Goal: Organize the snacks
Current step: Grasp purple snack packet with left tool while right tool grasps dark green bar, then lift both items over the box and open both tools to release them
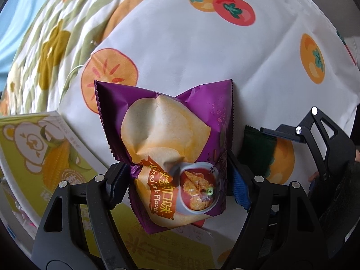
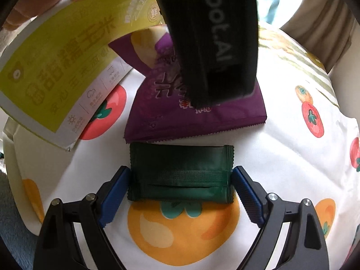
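Note:
My left gripper [image 1: 177, 180] is shut on a purple chip bag [image 1: 171, 139] with a chip picture and "pork flavor" print; the bag is pinched and creased at its lower part. The same purple bag [image 2: 157, 103] lies partly under the left gripper's black body [image 2: 211, 33] in the right wrist view. My right gripper [image 2: 181, 186] has its blue pads against both ends of a dark green snack packet [image 2: 180, 173] lying on the white fruit-print cloth [image 2: 281, 135]. The green packet [image 1: 258, 148] and the right gripper [image 1: 315, 139] also show at the right of the left wrist view.
A yellow-green corn snack box [image 1: 45, 153] lies left of the purple bag; it also shows in the right wrist view [image 2: 58, 67]. A quilt with green stripes and yellow flowers [image 1: 45, 51] lies beyond the white cloth [image 1: 202, 45].

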Demonstrator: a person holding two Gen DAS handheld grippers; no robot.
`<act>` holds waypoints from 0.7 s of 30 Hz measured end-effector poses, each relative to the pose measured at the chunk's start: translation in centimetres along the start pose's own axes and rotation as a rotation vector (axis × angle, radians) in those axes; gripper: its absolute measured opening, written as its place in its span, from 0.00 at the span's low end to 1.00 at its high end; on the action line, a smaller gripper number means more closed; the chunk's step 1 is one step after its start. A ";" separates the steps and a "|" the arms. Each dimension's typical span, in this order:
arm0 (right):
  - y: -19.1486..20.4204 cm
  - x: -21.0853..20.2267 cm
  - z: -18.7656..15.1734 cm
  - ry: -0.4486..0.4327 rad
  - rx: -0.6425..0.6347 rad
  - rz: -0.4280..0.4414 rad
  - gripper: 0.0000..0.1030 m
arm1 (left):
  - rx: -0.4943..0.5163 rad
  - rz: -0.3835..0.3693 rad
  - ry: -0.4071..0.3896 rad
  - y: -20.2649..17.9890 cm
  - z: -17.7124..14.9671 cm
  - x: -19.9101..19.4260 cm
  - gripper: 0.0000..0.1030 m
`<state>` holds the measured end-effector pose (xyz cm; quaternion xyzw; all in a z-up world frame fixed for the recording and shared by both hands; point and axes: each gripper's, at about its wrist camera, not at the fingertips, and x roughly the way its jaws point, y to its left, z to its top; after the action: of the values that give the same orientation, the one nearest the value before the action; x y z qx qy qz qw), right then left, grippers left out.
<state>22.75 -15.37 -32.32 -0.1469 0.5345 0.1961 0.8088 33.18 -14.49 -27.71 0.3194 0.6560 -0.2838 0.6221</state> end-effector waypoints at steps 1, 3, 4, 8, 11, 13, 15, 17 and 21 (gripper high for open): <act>0.0 0.1 0.0 0.001 -0.001 -0.003 0.85 | -0.006 0.000 0.000 0.1 0.0 0.0 0.72; -0.1 -0.1 0.0 -0.015 0.007 -0.003 0.68 | -0.026 0.004 -0.003 0.4 0.0 -0.1 0.71; 0.3 -0.5 -0.5 -0.020 0.006 -0.005 0.64 | -0.034 0.002 -0.004 0.5 0.0 -0.2 0.71; -0.1 -0.6 -0.6 -0.023 0.008 -0.002 0.59 | -0.068 0.001 -0.015 0.8 0.2 -0.6 0.71; -1.1 -1.2 -0.9 -0.026 0.009 -0.019 0.59 | -0.086 -0.010 -0.036 0.6 0.2 -1.5 0.71; -1.5 -2.7 -1.5 -0.030 0.014 -0.028 0.59 | -0.098 -0.012 -0.052 0.4 0.2 -2.2 0.71; -1.9 -4.1 -1.6 -0.039 0.030 -0.037 0.59 | -0.113 -0.013 -0.077 0.1 0.2 -3.3 0.71; -2.8 -5.2 -1.6 -0.050 0.044 -0.045 0.59 | -0.125 -0.012 -0.103 -0.2 0.1 -4.7 0.71; -4.2 -8.1 -1.6 -0.079 0.057 -0.058 0.59 | -0.144 0.001 -0.161 -0.9 -0.4 -7.7 0.71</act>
<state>20.59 -21.08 -25.31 -0.1313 0.5033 0.1629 0.8384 32.39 -15.23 -20.06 0.2502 0.6226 -0.2604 0.6942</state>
